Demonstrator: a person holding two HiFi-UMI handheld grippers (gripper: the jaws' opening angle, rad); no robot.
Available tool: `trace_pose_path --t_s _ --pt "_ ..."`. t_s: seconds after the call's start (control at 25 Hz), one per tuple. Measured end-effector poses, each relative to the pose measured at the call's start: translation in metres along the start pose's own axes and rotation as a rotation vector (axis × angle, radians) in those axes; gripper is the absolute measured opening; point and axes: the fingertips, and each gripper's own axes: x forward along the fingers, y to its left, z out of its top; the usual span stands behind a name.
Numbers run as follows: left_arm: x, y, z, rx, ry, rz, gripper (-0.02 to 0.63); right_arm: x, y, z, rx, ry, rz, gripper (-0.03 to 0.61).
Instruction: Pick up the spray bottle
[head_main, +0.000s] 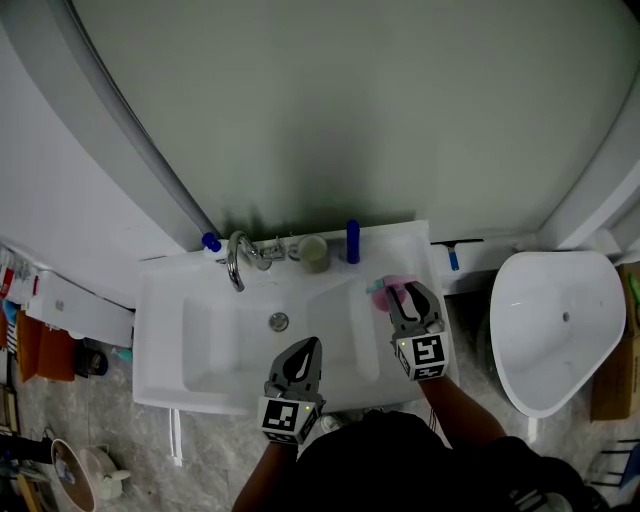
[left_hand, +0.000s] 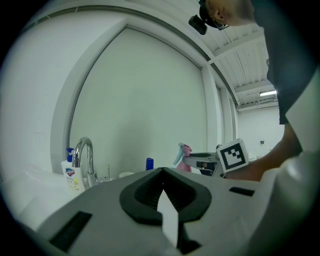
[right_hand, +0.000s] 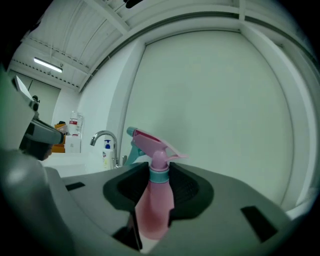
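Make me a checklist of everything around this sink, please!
Surface: white sink, basin bare apart from its drain.
Job's things: pink spray bottle, upright on the sink's right rim.
Clutter: soap pump bottle, faucet, cup and blue bottle along the back ledge.
Grippers: right gripper has its fingers closed on the spray bottle's body; left gripper is over the basin, fingers together, holding nothing.
Cables: nothing seen.
Surroundings: toilet to the right, arched wall panel behind, cluttered floor at left.
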Motion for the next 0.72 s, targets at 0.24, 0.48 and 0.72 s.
trace_pose_path --t_s 0.24,0.48,0.72 --pt "-0.004 -0.008 0.003 0.011 -0.015 -0.003 -0.003 -0.025 0.023 0.026 -0.007 -0.038 0.099 0.130" --pt "-0.005 -0.016 0.008 0.002 -0.024 0.002 -0.003 -0.045 0.049 0.048 -0.001 -0.061 0.180 0.130" --pt "-0.009 -0.024 0.008 -0.016 -0.052 -0.015 -0.003 -0.061 0.070 0.063 0.006 -0.069 0.244 0.130"
